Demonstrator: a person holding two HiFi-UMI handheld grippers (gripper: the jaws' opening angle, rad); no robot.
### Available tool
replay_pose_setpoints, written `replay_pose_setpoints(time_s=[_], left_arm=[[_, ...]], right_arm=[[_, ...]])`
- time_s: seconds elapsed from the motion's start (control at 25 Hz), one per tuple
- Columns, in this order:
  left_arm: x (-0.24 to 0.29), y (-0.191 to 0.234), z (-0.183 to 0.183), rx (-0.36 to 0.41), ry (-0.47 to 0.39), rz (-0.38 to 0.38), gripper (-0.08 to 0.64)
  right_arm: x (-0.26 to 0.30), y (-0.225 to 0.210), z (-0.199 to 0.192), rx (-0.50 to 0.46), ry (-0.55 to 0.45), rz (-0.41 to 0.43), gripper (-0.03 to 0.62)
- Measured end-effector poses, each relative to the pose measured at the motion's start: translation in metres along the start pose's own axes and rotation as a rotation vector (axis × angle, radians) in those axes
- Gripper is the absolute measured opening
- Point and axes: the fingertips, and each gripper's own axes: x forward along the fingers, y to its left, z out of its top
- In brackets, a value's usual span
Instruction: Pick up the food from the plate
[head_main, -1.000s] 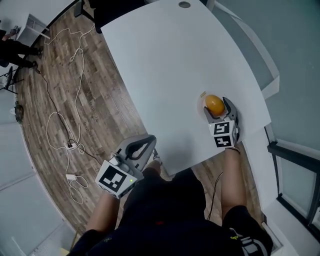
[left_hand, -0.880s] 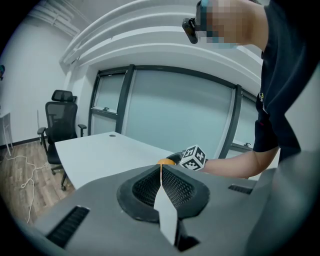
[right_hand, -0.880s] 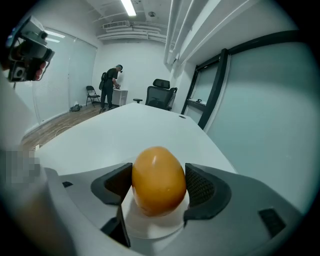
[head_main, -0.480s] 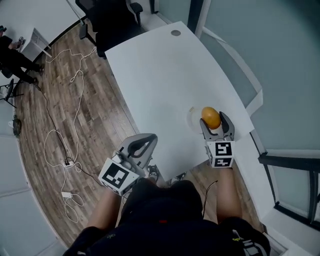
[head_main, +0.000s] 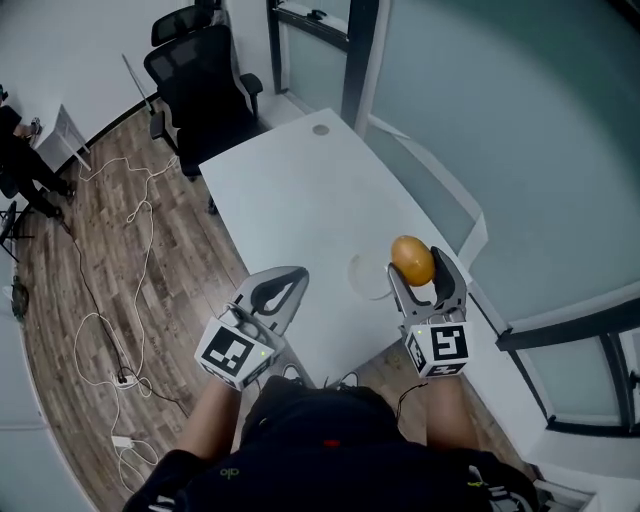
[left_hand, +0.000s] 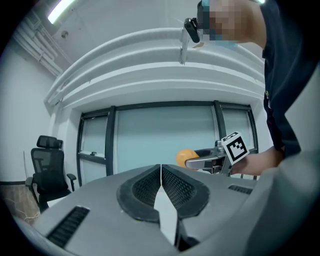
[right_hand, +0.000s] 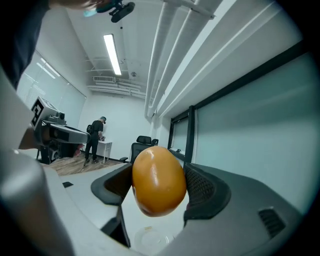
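The pick-up looks all but done. The right gripper (head_main: 418, 272) has its two fingers clamped on the sides of a smooth orange fruit (head_main: 412, 260) (a mango, perhaps, though I cannot say for sure), and holds it in the air, clear of the plate (head_main: 365, 279). The plate sits on the table just left of the fruit and below it. In the right gripper view it shows under the fruit and looks bare apart from a small speck. By my reading, what is left is only to carry the fruit off or set it wherever it is wanted; the task sentence names no place.

The left gripper (head_main: 272, 293) takes no part. Its fingers are pressed together with nothing between them, and it hangs at the near left edge of the table, well apart from the plate.

The table (head_main: 290, 200) is white, smooth and curved, with a small round cap near its far end and nothing else on it. A black office chair (head_main: 205, 85) stands at the far left corner. The floor (head_main: 90, 260) is wood plank with loose white cables (head_main: 110, 330) trailing over it. A frosted glass wall (head_main: 480, 120) runs along the right side, and a person (right_hand: 95, 140) stands at a desk far off across the room.
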Motion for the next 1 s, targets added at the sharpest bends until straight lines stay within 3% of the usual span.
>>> replay_pose_setpoints(time_s=[0.6, 1.0], left_arm=[[-0.001, -0.012, 0.026, 0.057, -0.046, -0.030, 0.026], [-0.009, -0.019, 0.025, 0.037, -0.033, -0.027, 0.026]], right_arm=[[-0.040, -0.012, 0.028, -0.026, -0.043, -0.070, 0.344], [-0.050, -0.008, 0.032, -0.042, -0.045, -0.070, 0.344]])
